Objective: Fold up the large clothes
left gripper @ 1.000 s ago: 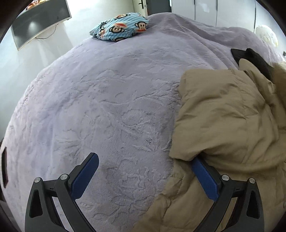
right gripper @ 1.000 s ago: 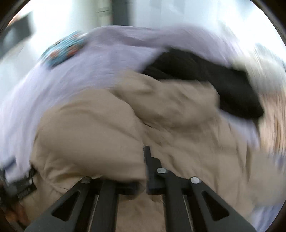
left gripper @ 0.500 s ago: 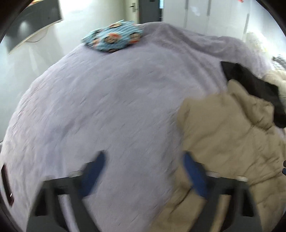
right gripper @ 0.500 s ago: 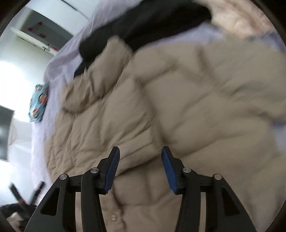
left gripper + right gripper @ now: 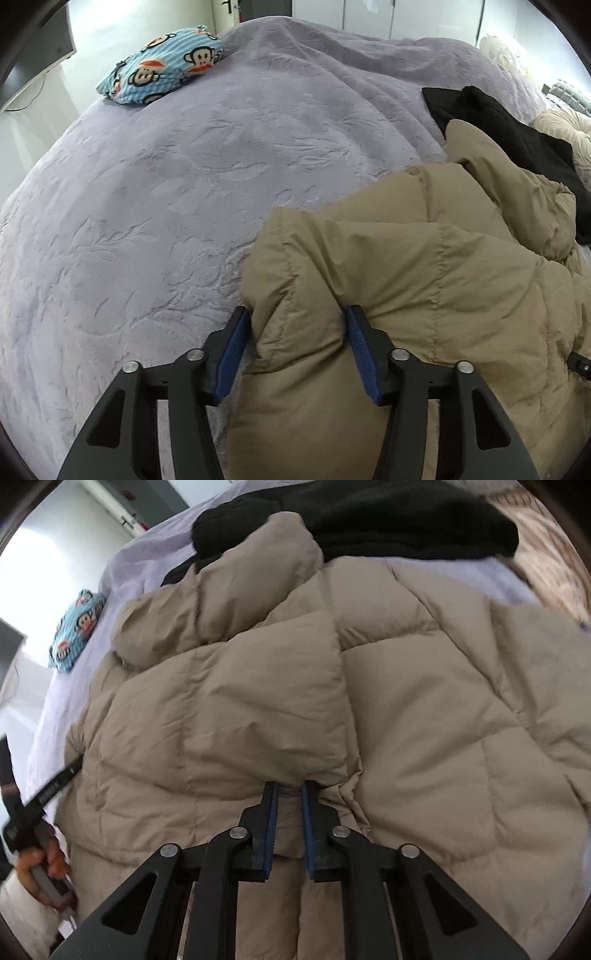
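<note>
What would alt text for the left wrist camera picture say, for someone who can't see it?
The left gripper is closing its blue pads on a puffy fold of a tan padded jacket lying on a lilac bedspread. A black garment lies beyond the jacket, with a monkey-print cushion further back.

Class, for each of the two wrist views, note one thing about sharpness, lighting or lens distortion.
Left wrist view: sharp throughout; the fisheye bulges the purple bedspread into a dome, and the room behind is overexposed. Right wrist view: the tan puffer jacket is crisp mid-frame, the edges smear, and the window glare top left washes out.
</note>
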